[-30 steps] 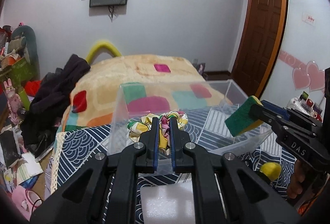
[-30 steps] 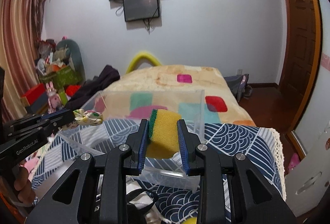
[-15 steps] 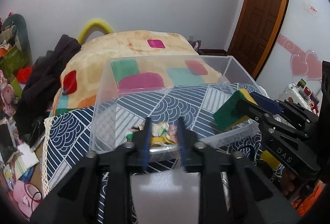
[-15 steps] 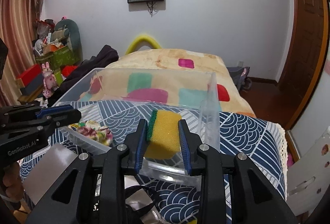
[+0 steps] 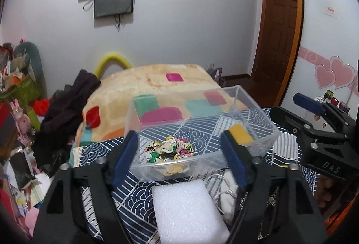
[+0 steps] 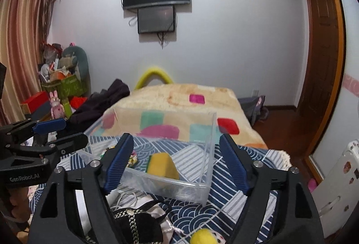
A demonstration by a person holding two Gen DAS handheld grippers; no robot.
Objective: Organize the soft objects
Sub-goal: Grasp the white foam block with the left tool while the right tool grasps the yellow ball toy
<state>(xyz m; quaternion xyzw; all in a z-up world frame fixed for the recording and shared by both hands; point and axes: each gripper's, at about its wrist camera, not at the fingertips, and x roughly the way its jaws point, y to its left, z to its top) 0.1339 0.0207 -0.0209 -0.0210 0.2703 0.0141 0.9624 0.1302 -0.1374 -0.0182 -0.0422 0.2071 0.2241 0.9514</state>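
A clear plastic box [image 5: 264, 143] [image 6: 208, 163] stands on the blue patterned cloth. A floral scrunchie [image 5: 169, 148] lies inside it at the left, and a yellow and green sponge [image 5: 241, 134] [image 6: 162, 165] lies inside at the right. My left gripper [image 5: 179, 149] is open and empty, held just in front of the box. My right gripper [image 6: 175, 154] is open and empty, also in front of the box above the sponge. Each gripper shows at the edge of the other's view.
A white foam block [image 5: 188, 212] lies in front of the box. A white drawstring pouch [image 5: 226, 190], a black braided item [image 6: 134, 221] and a yellow plush [image 6: 204, 236] lie near it. A bed with a patchwork blanket [image 5: 157, 84] stands behind.
Both grippers opened. The scrunchie dropped from the left gripper into the box, and the sponge dropped from the right gripper into the box. Both grippers drew back a little.
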